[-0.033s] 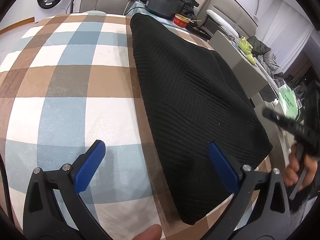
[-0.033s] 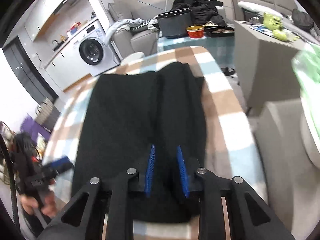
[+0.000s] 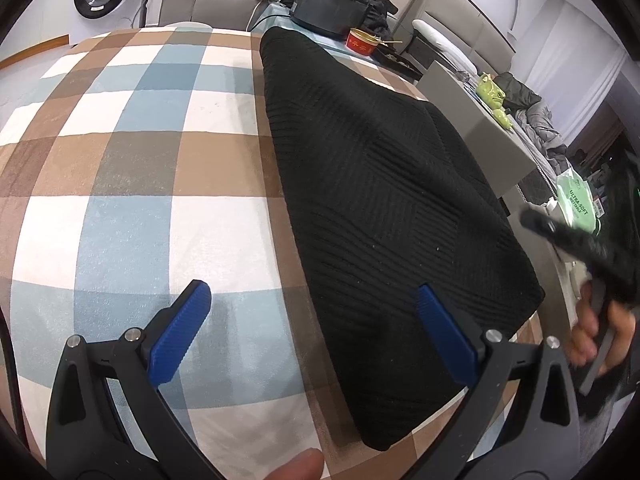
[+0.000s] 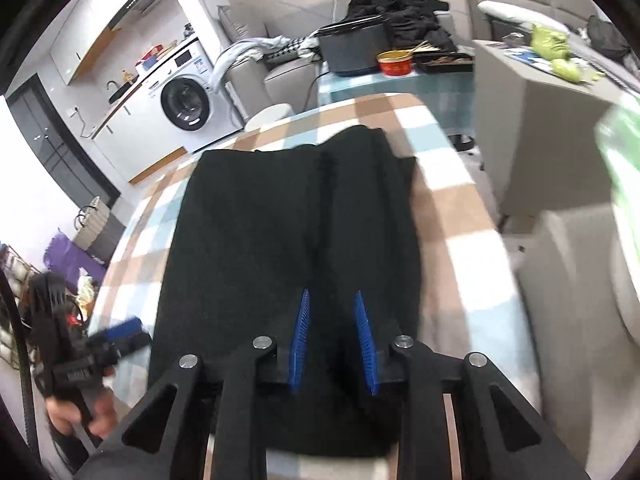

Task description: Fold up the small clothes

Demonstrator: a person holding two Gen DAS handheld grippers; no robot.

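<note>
Now I see black ribbed knit garment [image 3: 384,200] folded lengthwise, flat on checked cloth [image 3: 132,184]. Left gripper [image 3: 316,332] spread wide, empty. Right gripper [image 4: 334,336] narrowly parted above garment, clamping nothing.

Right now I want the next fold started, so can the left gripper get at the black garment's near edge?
Probably yes. The left gripper is wide open over the checked cloth, one finger already above the black garment, nothing between. The right gripper is at another edge.

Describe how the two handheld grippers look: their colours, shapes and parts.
Both the left gripper and the right gripper have black plastic frames with triangular cut-outs, silver pivot bolts, and ribbed blue pads on the jaws. A black cable runs at the left edge of each view.
</note>
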